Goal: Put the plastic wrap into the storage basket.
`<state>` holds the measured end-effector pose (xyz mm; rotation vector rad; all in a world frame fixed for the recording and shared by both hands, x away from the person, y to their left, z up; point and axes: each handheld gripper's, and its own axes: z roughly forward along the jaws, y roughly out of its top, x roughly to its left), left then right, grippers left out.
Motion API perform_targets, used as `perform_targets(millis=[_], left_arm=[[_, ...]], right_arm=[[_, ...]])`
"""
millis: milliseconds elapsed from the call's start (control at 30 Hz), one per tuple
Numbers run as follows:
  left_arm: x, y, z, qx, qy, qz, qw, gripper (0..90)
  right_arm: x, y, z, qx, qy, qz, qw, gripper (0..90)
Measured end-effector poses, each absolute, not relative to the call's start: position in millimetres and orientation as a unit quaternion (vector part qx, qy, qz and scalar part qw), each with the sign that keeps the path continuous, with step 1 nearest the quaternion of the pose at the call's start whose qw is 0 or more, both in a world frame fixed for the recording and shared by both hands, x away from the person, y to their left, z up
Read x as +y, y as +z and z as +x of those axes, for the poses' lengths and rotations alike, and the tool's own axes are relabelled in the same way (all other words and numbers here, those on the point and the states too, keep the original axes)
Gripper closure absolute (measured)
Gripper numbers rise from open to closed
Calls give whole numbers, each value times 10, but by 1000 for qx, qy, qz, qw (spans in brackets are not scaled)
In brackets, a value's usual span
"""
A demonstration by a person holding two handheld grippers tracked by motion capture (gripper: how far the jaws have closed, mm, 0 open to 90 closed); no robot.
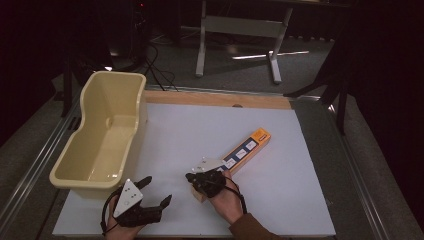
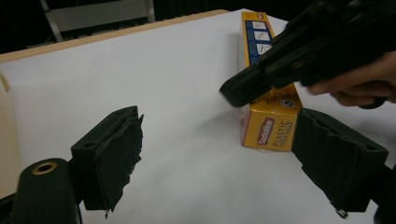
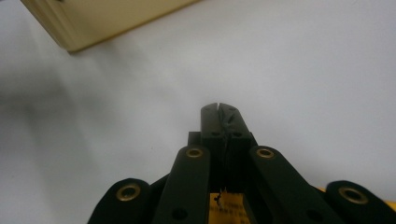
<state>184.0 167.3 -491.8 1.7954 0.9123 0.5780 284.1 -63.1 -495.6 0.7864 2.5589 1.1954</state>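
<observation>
My right gripper (image 3: 219, 108) has its jaws closed together with nothing between them, and it rests over the near end of the plastic food wrap box (image 1: 239, 155). My left gripper (image 1: 148, 196) stands wide open and empty, near the cream plastic tub (image 1: 102, 131). The box lies flat on the white table (image 1: 300, 190). I judge it light, stiff cardboard, a little smooth; best taken across its narrow sides. The left gripper view reads the box label (image 2: 272, 133); the high view gives its whole length.
</observation>
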Motion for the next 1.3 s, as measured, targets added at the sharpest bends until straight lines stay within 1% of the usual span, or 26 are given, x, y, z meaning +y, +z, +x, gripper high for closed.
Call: perform_targets(millis=[100, 200, 333, 500, 633, 700, 800, 933, 967, 1033, 1067, 1100, 1133, 1167, 1200, 1300], left_arm=[[1681, -4920, 1842, 379, 238, 741, 501, 160], [1686, -4918, 1839, 379, 238, 740, 502, 160], [1690, -4915, 1828, 379, 238, 740, 503, 160], [1687, -4918, 1831, 379, 238, 740, 503, 160], [1684, -4917, 1830, 379, 239, 739, 502, 160], [1685, -4920, 1832, 380, 238, 739, 502, 160], [1684, -4922, 1834, 379, 238, 740, 503, 160], [1676, -4922, 1832, 379, 238, 740, 502, 160], [1675, -4922, 1831, 380, 238, 740, 502, 161], [1676, -4922, 1831, 380, 238, 740, 502, 160], [1676, -4923, 1832, 380, 238, 739, 502, 160], [1676, -4925, 1833, 380, 237, 739, 503, 161], [1677, -4925, 1834, 380, 238, 739, 502, 161], [1676, -4927, 1835, 380, 237, 740, 502, 160], [1676, -4927, 1835, 380, 237, 740, 502, 161], [1669, -4929, 1837, 380, 237, 741, 501, 161]], right_arm=[[-565, -5005, 2878, 880, 384, 266, 92, 896], [-553, -4983, 2893, 884, 371, 272, 81, 898], [-572, -4949, 2868, 896, 349, 263, 77, 899], [-727, -4903, 2769, 911, 321, 253, 61, 900], [-816, -4884, 2728, 917, 302, 253, 68, 900], [-920, -4881, 2703, 920, 277, 260, 94, 900], [-1123, -4872, 2672, 921, 266, 273, 78, 900], [-1330, -4865, 2616, 927, 241, 273, 84, 900], [-1451, -4864, 2597, 927, 233, 282, 87, 900], [-1503, -4865, 2594, 926, 230, 285, 90, 900], [-1600, -4864, 2594, 924, 226, 293, 94, 899], [-1782, -4859, 2604, 917, 229, 314, 95, 899], [-1782, -4859, 2604, 917, 229, 314, 95, 899], [-1977, -4853, 2615, 907, 232, 338, 99, 899], [-1977, -4853, 2615, 907, 232, 338, 99, 899], [-2265, -4848, 2645, 891, 240, 371, 104, 898]])
